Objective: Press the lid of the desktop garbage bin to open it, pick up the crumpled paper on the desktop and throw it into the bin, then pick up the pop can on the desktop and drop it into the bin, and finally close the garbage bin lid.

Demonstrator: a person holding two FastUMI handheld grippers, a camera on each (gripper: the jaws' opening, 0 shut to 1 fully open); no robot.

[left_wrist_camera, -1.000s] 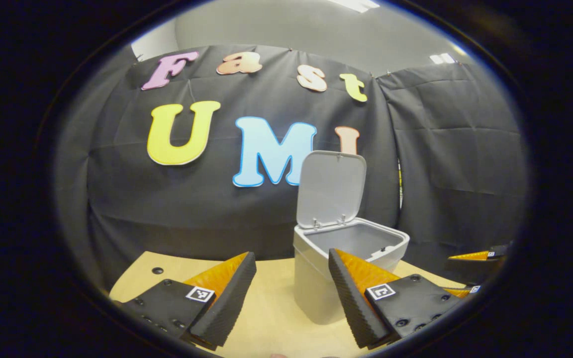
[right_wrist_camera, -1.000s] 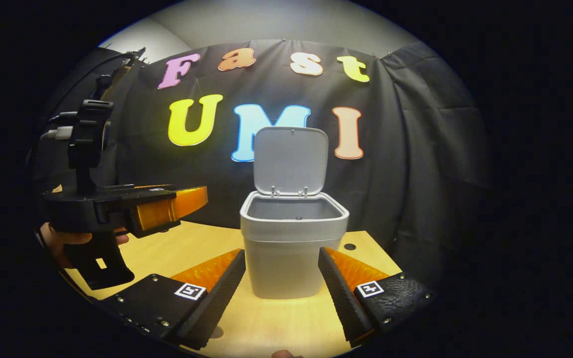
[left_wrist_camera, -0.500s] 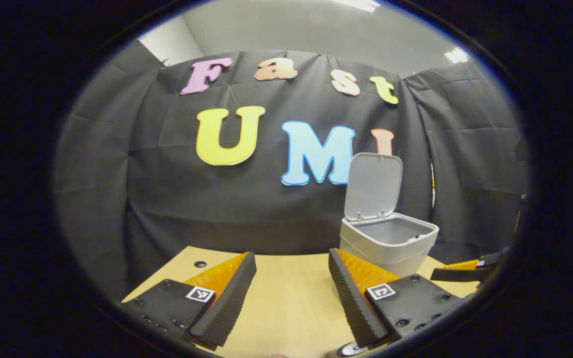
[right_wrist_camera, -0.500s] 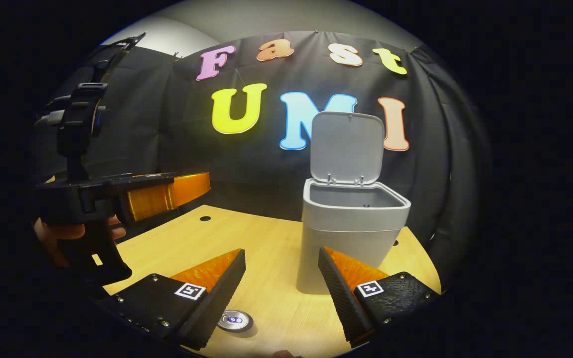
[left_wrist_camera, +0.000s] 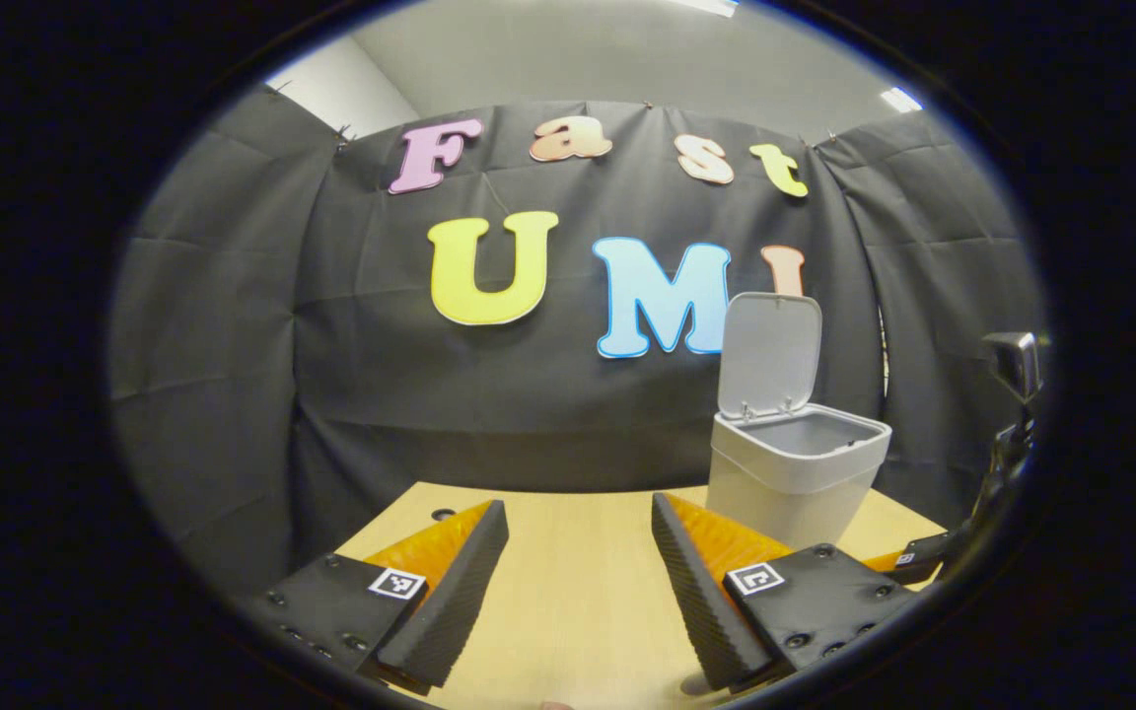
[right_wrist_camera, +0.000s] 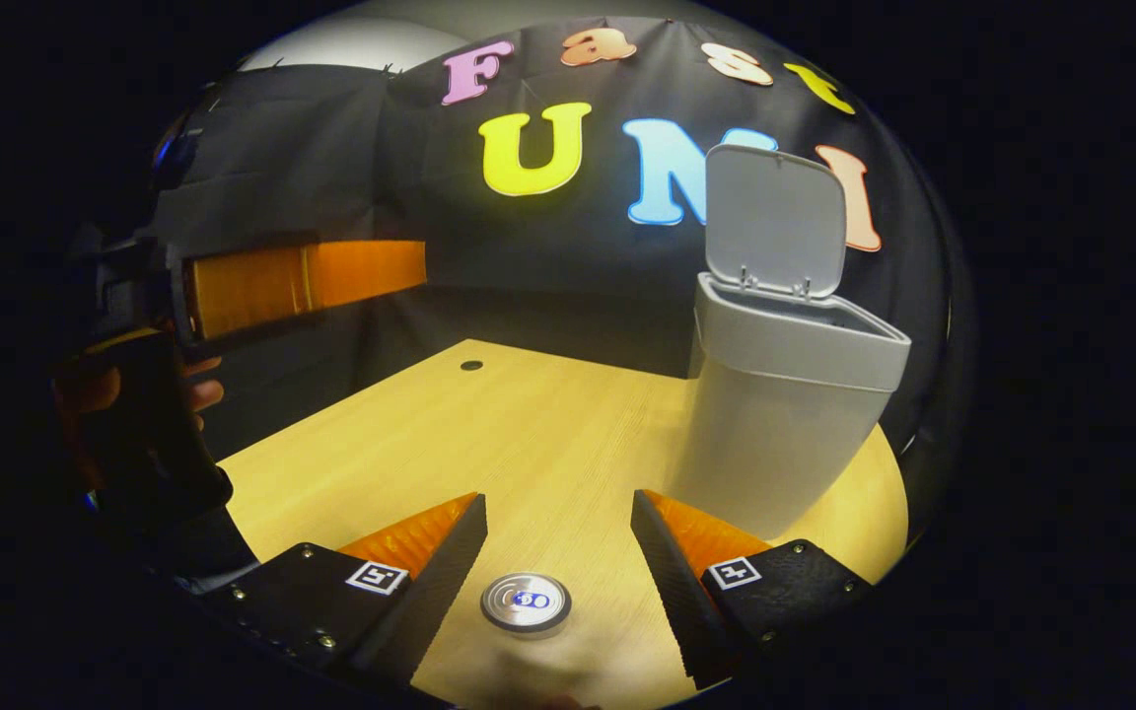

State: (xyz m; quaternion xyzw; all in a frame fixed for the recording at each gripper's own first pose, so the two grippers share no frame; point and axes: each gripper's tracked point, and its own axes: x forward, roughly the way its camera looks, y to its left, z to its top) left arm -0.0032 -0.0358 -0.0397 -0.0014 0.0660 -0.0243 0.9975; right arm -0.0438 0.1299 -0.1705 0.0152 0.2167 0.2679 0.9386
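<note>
The grey desktop bin (right_wrist_camera: 785,414) stands on the wooden table with its lid (right_wrist_camera: 775,222) swung upright. A pop can (right_wrist_camera: 527,602) stands upright on the table, and I see its silver top from above. My right gripper (right_wrist_camera: 558,496) is open and hovers over the can, one finger on each side without touching it. In the left gripper view the bin (left_wrist_camera: 795,478) stands at the right with its lid (left_wrist_camera: 770,355) up. My left gripper (left_wrist_camera: 580,503) is open over bare table, with nothing between its fingers. The left gripper (right_wrist_camera: 302,281) also hangs at the left of the right gripper view, held by a hand (right_wrist_camera: 95,390).
The light wooden table (right_wrist_camera: 489,434) runs back to the black cloth wall and has a small round hole (right_wrist_camera: 471,365) near its far edge. Part of the right gripper (left_wrist_camera: 933,557) shows at the right rim of the left gripper view.
The right gripper tipped downward and shifted, so the can now sits between its fingers and the bin has slid right. The left gripper swung left, moving the bin farther right in its view.
</note>
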